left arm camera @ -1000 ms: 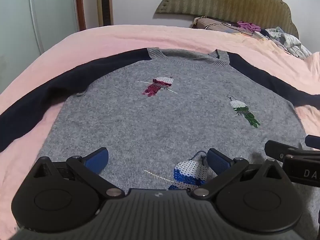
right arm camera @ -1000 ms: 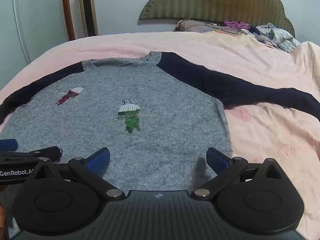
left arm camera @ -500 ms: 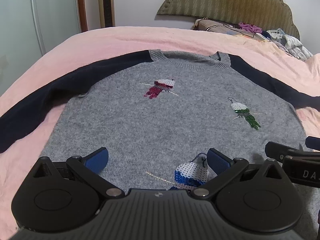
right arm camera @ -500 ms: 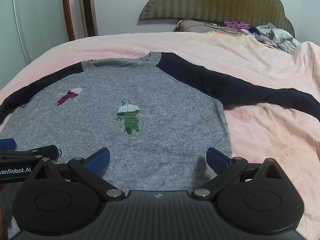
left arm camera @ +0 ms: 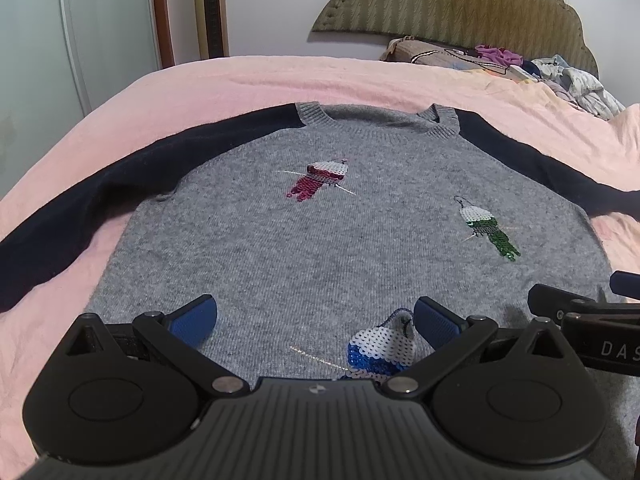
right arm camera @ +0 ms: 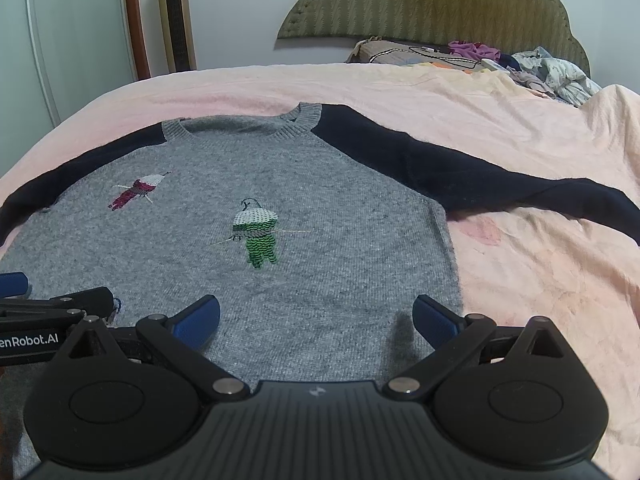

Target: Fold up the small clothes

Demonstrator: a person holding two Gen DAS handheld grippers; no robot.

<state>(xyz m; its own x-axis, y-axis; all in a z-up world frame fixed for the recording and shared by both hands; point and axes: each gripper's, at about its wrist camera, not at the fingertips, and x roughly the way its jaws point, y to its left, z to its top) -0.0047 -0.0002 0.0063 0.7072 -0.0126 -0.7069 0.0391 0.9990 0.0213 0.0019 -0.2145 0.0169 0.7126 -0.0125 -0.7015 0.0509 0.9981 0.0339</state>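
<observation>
A small grey sweater point(left arm camera: 304, 248) with navy sleeves and sequin bird patches lies flat, face up, on the pink bedspread point(left arm camera: 248, 80), sleeves spread out to both sides. It also shows in the right wrist view point(right arm camera: 332, 216). My left gripper point(left arm camera: 316, 320) is open and empty, hovering low over the sweater's lower middle, beside the blue sequin bird point(left arm camera: 380, 352). My right gripper point(right arm camera: 316, 316) is open and empty over the sweater's lower right part. Each gripper shows at the edge of the other's view.
A pile of loose clothes point(right arm camera: 540, 68) and a cushion point(right arm camera: 400, 54) lie at the head of the bed by the padded headboard point(right arm camera: 432, 4). A tall fan heater point(right arm camera: 176, 20) and a wardrobe door point(right arm camera: 60, 28) stand at the far left.
Both grippers have pulled back and risen slightly, so more of the bed and room shows. Both stay open; the sweater has not moved.
</observation>
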